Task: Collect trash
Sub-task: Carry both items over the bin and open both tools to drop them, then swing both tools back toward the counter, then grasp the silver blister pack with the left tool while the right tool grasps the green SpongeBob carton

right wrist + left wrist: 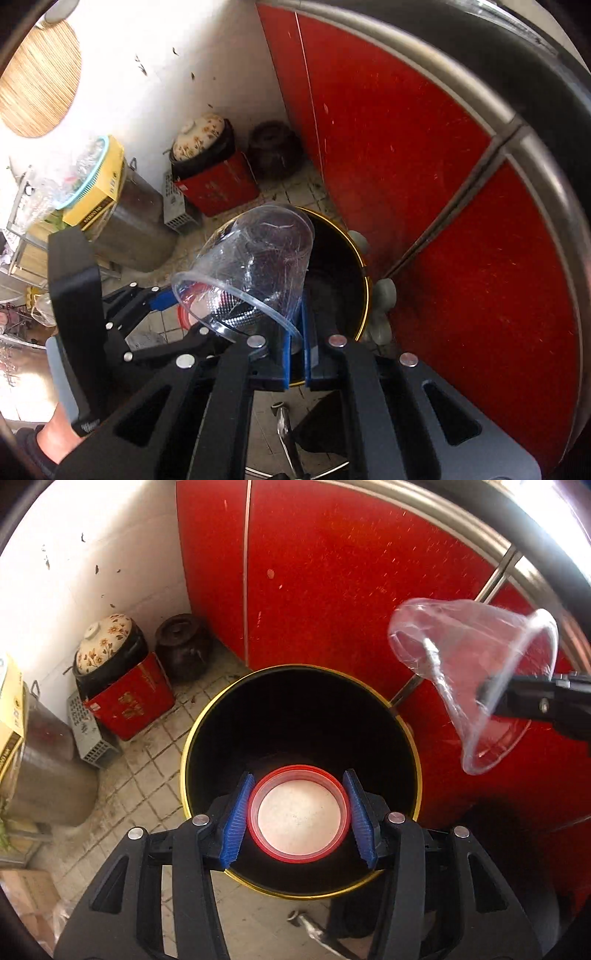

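Both items of trash are at the bin [301,716], and neither is inside it yet. The bin stands on the tiled floor [147,775] against the red door [332,590].

The left gripper [299,808] points down into the bin mouth. The red-rimmed lid [298,812] sits between its blue pads [236,816]. A narrow gap shows on each side, so the jaws appear released and the lid is judged ready to drop.

The right gripper [295,343] is clenched on the rim of the clear cup [251,269]. The cup hangs tilted over the near edge of the bin, base towards the bin.

Remaining: release the cup into the bin.
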{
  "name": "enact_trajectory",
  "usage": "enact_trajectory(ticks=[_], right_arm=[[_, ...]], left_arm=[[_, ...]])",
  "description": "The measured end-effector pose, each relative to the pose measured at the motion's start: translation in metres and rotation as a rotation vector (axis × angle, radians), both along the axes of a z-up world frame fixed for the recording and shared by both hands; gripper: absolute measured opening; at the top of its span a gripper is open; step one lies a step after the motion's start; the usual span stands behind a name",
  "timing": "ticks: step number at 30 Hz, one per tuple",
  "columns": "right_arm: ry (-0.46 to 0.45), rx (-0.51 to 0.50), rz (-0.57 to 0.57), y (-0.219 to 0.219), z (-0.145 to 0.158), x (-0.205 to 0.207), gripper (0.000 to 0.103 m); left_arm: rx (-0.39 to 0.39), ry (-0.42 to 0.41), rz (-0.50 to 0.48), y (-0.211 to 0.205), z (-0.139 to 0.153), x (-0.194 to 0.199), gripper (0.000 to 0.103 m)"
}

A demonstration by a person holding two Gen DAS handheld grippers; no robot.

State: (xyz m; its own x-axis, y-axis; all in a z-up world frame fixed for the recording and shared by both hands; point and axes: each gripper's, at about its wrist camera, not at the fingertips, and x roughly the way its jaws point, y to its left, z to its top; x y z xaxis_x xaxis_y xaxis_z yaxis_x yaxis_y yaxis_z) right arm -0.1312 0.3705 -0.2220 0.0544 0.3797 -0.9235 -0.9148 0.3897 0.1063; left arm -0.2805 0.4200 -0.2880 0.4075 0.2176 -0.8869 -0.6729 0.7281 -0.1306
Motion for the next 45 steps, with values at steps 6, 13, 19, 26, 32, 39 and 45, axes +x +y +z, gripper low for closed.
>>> enact_trajectory(ticks=[6, 13, 19, 26, 32, 39, 45], right_arm=[[-0.015, 0.061, -0.021, -0.007, 0.007, 0.008, 0.080], [-0.031, 0.127, 0.017, -0.024, 0.046, -0.002, 0.080], [-0.086, 0.262, -0.014, -0.117, 0.122, 0.002, 0.083], [-0.307, 0.377, -0.447, -0.336, 0.210, 0.070, 0.088], [-0.431, 0.390, -0.843, -0.520, 0.240, 0.098, 0.089], [-0.446, 0.386, -1.053, -0.650, 0.247, 0.121, 0.089], [-0.449, 0.357, -1.049, -0.660, 0.240, 0.140, 0.089]], left_arm=[[0.030, 0.006, 0.042, 0.002, 0.004, -0.004, 0.088], [0.056, 0.056, 0.061, -0.010, 0.022, -0.010, 0.088], [0.101, -0.028, 0.013, -0.045, 0.095, 0.002, 0.089], [0.216, -0.208, -0.262, -0.151, 0.217, 0.085, 0.092], [0.074, -0.334, -0.547, -0.276, 0.271, 0.178, 0.093], [0.093, -0.296, -0.710, -0.385, 0.280, 0.257, 0.093], [0.087, -0.238, -0.693, -0.396, 0.274, 0.290, 0.093]])
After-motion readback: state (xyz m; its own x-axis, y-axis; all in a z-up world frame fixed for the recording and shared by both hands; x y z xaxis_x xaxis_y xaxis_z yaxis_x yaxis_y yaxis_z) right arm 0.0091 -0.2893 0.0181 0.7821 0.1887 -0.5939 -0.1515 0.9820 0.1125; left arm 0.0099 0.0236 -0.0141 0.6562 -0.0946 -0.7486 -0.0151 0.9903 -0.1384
